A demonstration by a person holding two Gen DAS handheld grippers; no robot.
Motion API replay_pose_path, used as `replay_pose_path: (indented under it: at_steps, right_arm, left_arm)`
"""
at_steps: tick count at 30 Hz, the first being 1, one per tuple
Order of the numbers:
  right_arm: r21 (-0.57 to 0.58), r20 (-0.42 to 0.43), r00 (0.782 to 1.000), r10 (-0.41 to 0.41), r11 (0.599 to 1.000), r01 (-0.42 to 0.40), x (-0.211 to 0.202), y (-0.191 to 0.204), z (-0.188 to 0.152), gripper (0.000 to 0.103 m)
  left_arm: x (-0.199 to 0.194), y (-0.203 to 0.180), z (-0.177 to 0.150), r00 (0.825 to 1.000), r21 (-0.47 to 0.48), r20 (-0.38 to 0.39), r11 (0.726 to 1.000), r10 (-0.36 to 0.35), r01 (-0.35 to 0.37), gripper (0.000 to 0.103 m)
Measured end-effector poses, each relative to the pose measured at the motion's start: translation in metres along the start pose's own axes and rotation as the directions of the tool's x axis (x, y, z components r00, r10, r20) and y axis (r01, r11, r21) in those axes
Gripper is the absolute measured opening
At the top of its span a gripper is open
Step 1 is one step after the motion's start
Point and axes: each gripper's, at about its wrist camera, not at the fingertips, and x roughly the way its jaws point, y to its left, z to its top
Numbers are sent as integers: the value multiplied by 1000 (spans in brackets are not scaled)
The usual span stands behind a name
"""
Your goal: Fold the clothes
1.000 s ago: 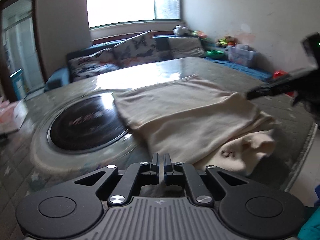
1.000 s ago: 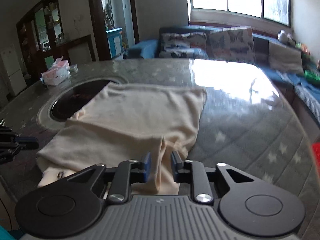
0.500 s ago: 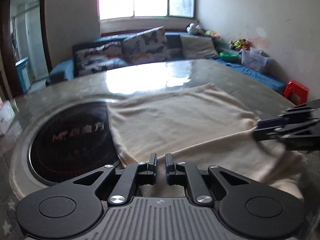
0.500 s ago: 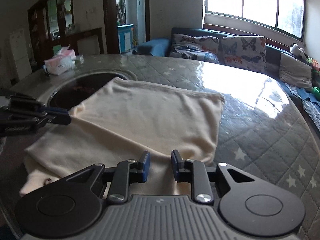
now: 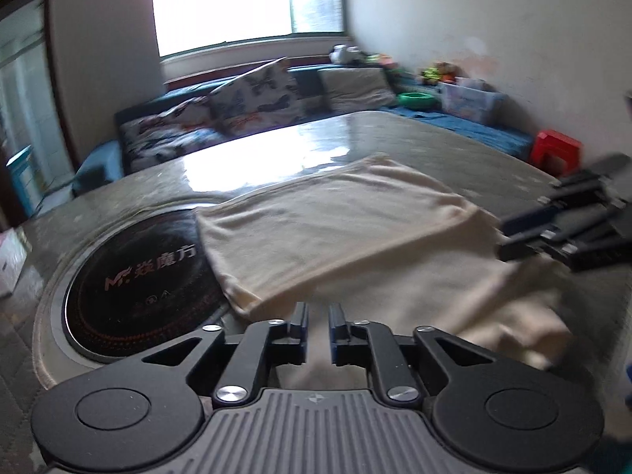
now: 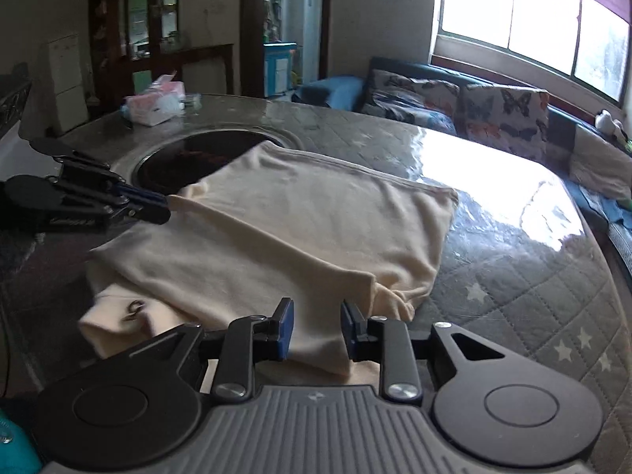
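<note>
A cream-coloured garment (image 6: 300, 229) is lying partly folded on a grey quilted bench (image 6: 513, 296) covered with a clear glossy sheet. One layer of the cloth is lying doubled over another, and a rumpled end with a small metal ring (image 6: 134, 310) is sitting at the near left edge in the right wrist view. The far left corner of the garment is overlapping a round black cooktop (image 5: 138, 272) set into the bench.

The left hand-held gripper (image 5: 317, 326) is hovering low at the near edge of the fold, its two fingers standing close together with only a narrow gap, and cloth is showing through that gap; whether it is pinching the cloth cannot be told from its own camera. In the right wrist view the same gripper (image 6: 158, 207) is appearing from the left with its blue tips touching the folded corner of the garment.

The right hand-held gripper (image 6: 314, 330) is sitting over the near edge of the garment with its fingers spread apart and nothing between them. In the left wrist view it (image 5: 509, 241) is blurred, at the right side of the cloth.

A tissue box (image 6: 156, 104) is resting on the far left of the bench. A sofa with butterfly cushions (image 6: 501, 114) is standing under a bright window (image 6: 533, 23).
</note>
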Motion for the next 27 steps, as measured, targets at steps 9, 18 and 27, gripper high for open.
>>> replay_pose_path:
  at_steps: [9, 18, 27]
  right_arm:
    - [-47, -18, 1000, 22, 999, -22, -8, 10, -6, 41]
    - [-122, -20, 1000, -9, 993, 7, -30, 16, -10, 67]
    - [-246, -53, 998, -26, 969, 12, -41, 21, -23, 78]
  left_arm:
    - [-45, -26, -35, 998, 224, -17, 973, -56, 58, 43]
    - [-31, -62, -48, 997, 396, 21, 917, -69, 55, 47]
    - [-18, -59, -37, 992, 371, 52, 925, -113, 86, 14]
